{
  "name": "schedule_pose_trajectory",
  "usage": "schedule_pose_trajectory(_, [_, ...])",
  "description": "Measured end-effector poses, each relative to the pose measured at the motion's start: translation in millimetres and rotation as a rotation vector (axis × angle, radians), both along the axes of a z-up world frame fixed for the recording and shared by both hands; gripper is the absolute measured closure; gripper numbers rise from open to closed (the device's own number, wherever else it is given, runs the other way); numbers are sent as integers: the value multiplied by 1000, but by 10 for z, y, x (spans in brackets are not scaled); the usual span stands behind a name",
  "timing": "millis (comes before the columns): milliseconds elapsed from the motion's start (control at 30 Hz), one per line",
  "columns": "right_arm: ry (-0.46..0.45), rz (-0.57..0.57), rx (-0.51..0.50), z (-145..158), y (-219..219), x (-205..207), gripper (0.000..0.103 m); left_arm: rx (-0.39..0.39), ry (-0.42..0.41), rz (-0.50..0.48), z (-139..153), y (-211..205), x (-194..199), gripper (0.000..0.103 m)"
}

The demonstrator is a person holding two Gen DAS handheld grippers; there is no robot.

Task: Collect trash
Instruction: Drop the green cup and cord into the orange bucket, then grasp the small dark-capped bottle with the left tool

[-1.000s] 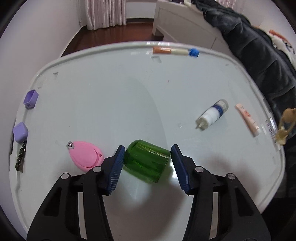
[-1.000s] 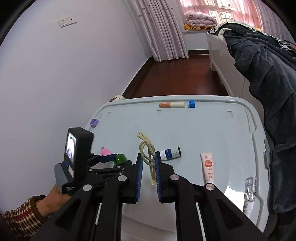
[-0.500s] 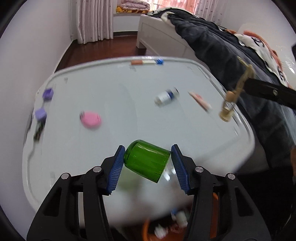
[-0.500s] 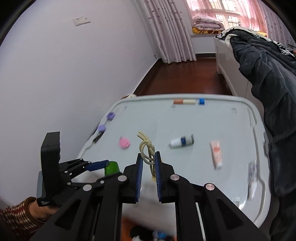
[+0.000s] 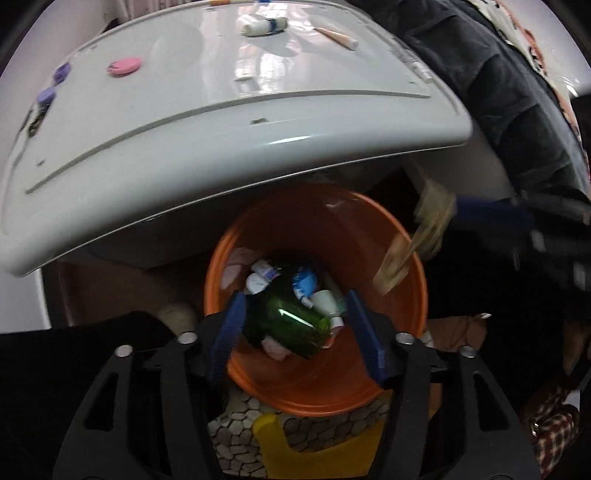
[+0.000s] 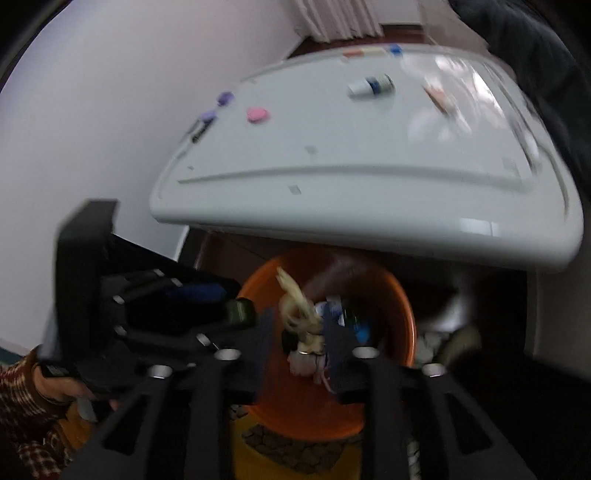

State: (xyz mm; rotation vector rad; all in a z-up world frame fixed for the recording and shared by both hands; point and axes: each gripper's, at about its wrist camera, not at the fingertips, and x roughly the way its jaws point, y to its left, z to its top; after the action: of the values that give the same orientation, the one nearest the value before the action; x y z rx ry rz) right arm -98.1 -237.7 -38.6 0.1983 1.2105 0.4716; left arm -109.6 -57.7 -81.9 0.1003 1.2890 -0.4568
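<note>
An orange bin (image 5: 369, 236) stands on the floor under the white table's near edge, with several pieces of trash inside. My left gripper (image 5: 295, 328) hovers over it, its blue pads spread wider than the green cup (image 5: 288, 325), which sits between them over the trash; whether the pads still touch it is unclear. My right gripper (image 6: 301, 332) is over the bin (image 6: 391, 295) too. Its pads have parted a little around the cream knotted cord (image 6: 299, 310), blurred. The cord also shows in the left wrist view (image 5: 417, 236).
The white table (image 5: 184, 122) overhangs the bin; on it lie a pink oval item (image 5: 124, 67), two purple caps (image 5: 55, 83), a white-and-blue tube (image 5: 262, 25) and a pink tube (image 5: 338, 37). A dark blanket (image 5: 517, 92) hangs at the right. A yellow object (image 5: 317, 450) lies by the bin.
Both grippers have swung down from above the table to over the orange bin. The left pads have spread away from the green cup. The right pads have parted slightly around the cord.
</note>
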Motion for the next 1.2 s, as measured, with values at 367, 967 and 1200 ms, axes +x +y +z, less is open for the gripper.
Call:
schedule_pose_trajectory(367, [0,-139,39,113,-325,197,17,30,-117,88,274,122,167,27])
schedule_pose_trajectory(967, [-277,-314,-25,711,-743,1715,10,-8,-348,-207,530,-642,1976,27])
schedule_pose_trajectory(1200, [-235,-350,-42,612,-964,1830,10,-41,-316,-245,249,-835,2726,27])
